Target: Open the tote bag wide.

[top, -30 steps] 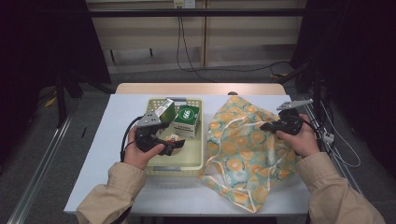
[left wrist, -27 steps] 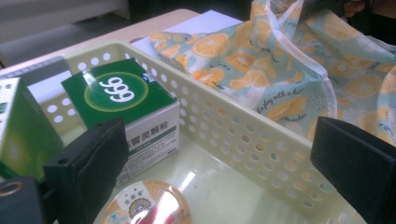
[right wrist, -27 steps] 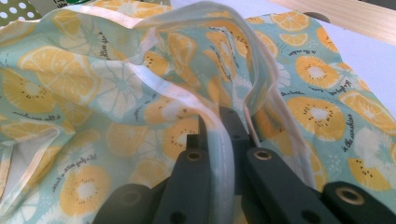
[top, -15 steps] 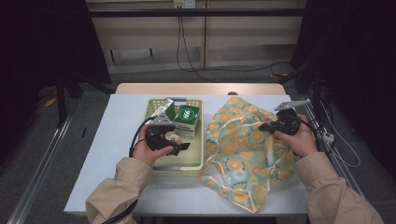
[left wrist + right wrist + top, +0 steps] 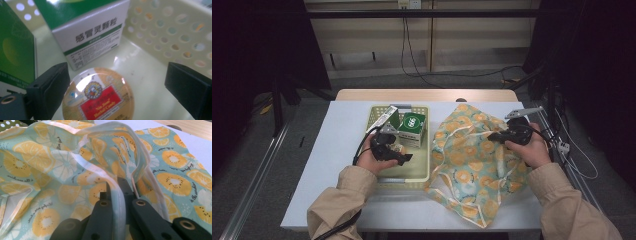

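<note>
My left gripper (image 5: pixel 403 156) is down inside the pale yellow basket (image 5: pixel 412 173), and it is open. Its two black jaws stand wide on either side of a round tin (image 5: pixel 98 100) with a red and orange label, not touching it. Behind the tin stands a green and white box (image 5: pixel 90 32), with a second green box (image 5: pixel 15 50) to its left. My right gripper (image 5: pixel 494 136) is shut on the white trim (image 5: pixel 117 205) of the orange-slice print fabric bag (image 5: pixel 472 160), which lies crumpled on the table to the right of the basket.
The basket's perforated wall (image 5: pixel 175 37) is close beside the right jaw. The white table (image 5: pixel 337 150) has bare room left of the basket. A wooden strip (image 5: pixel 427 95) runs along the far edge, and cables hang at the right side.
My left gripper has sunk into the basket and shifted slightly right, toward the boxes. The right gripper and the bag have stayed in place.
</note>
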`<state>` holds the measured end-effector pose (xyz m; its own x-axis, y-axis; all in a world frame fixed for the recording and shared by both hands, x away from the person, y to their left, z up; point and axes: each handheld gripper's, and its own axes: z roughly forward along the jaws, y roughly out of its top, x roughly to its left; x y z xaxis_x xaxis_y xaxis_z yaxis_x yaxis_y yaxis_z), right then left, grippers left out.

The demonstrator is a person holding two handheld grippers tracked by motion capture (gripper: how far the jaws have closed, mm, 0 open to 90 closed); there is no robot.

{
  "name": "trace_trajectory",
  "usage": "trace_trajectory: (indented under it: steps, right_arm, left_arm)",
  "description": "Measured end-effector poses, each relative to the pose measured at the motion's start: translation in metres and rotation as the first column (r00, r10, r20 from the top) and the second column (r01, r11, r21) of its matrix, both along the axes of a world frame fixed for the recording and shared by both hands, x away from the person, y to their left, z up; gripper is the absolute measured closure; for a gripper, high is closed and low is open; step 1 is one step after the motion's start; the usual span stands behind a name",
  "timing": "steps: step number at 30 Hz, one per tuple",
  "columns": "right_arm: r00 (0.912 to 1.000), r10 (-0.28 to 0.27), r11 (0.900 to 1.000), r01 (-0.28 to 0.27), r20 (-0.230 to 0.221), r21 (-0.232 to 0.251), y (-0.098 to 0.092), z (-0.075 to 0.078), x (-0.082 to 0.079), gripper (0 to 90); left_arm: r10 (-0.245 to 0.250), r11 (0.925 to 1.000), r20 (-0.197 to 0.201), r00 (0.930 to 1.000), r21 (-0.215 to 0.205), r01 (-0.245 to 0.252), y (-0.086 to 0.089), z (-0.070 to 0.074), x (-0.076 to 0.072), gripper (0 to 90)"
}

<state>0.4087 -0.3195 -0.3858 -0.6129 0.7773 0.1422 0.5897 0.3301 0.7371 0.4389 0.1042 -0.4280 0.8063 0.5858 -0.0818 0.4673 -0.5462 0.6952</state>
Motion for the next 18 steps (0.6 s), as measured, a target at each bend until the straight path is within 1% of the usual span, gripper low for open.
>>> trace_trajectory:
  steps: [2,3,4,6,7,8,10,11,12,13,14,15,16,17,18]
  right_arm:
    - [1.0000,-0.001,1.000,0.001,0.000,0.004,-0.0001,0.0002,0.0000,89.8]
    - [1.0000,0.000,1.000,0.000,0.002,0.005,0.0000,0.0003,0.0001,89.8]
    - [1.0000,0.001,1.000,-0.001,0.002,0.005,0.0002,0.0004,0.0001,89.8]
    - [1.0000,0.002,1.000,-0.002,0.001,0.004,0.0005,0.0002,-0.0001,89.8]
    - [1.0000,0.004,1.000,-0.004,0.002,0.003,0.0005,-0.0002,0.0001,89.8]
    - [1.0000,0.005,1.000,-0.005,0.002,0.002,0.0006,-0.0006,0.0003,89.8]
    - [1.0000,0.006,1.000,-0.006,-0.001,0.003,0.0016,-0.0010,0.0006,89.8]
    - [1.0000,0.007,1.000,-0.007,-0.001,0.002,0.0022,-0.0011,0.0008,89.8]
    - [1.0000,0.008,1.000,-0.008,-0.001,0.002,0.0028,-0.0011,0.0008,89.8]
    - [1.0000,0.010,1.000,-0.010,0.001,0.002,0.0032,-0.0010,0.0011,89.8]
    - [0.9999,0.011,1.000,-0.011,0.002,0.004,0.0036,-0.0010,0.0013,89.8]
    - [0.9999,0.014,1.000,-0.014,0.001,0.003,0.0039,-0.0010,0.0014,89.8]
    - [0.9999,0.014,1.000,-0.014,0.002,0.002,0.0040,-0.0011,0.0015,89.8]
    - [0.9999,0.013,1.000,-0.013,0.002,0.002,0.0039,-0.0012,0.0017,89.8]
    - [0.9999,0.014,1.000,-0.014,0.001,0.002,0.0038,-0.0013,0.0017,89.8]
  left_arm:
    - [0.015,0.9995,-0.011,0.9998,0.029,-0.014,-0.0011,-0.0025,0.0005,6.2]
    - [-0.002,0.9997,-0.018,0.9998,0.024,0.002,-0.0013,-0.0039,0.0015,6.3]
    - [-0.013,0.9995,-0.013,0.9998,0.029,0.014,-0.0018,-0.0041,0.0021,6.6]
    - [-0.013,0.9995,-0.013,0.9998,0.028,0.014,-0.0026,-0.0044,0.0026,6.8]
    - [-0.017,0.9992,-0.005,0.9998,0.036,0.017,-0.0028,-0.0051,0.0028,6.8]
    - [-0.020,0.9985,0.007,0.9998,0.051,0.019,-0.0035,-0.0057,0.0025,6.6]
    - [-0.026,0.9977,0.020,0.9995,0.063,0.025,-0.0047,-0.0063,0.0022,5.7]
    - [-0.020,0.9969,0.031,0.9993,0.077,0.017,-0.0051,-0.0048,0.0018,7.0]
    - [-0.024,0.9970,0.061,0.9979,0.076,0.019,-0.0050,-0.0036,0.0016,9.6]
    - [-0.027,0.9981,0.062,0.9977,0.056,0.024,-0.0053,-0.0028,0.0011,9.7]
    - [-0.020,0.9984,0.074,0.9971,0.053,0.016,-0.0047,-0.0020,0.0015,9.3]
    - [0.003,0.9976,0.079,0.9968,0.068,-0.008,-0.0046,-0.0018,0.0014,9.0]
    - [-0.009,0.9982,0.056,0.9984,0.060,0.006,-0.0035,-0.0033,0.0031,7.9]
    - [-0.011,0.9982,0.040,0.9991,0.059,0.009,-0.0039,-0.0053,0.0038,8.9]
    - [-0.011,0.9971,0.042,0.9991,0.075,0.008,-0.0045,-0.0065,0.0040,8.5]
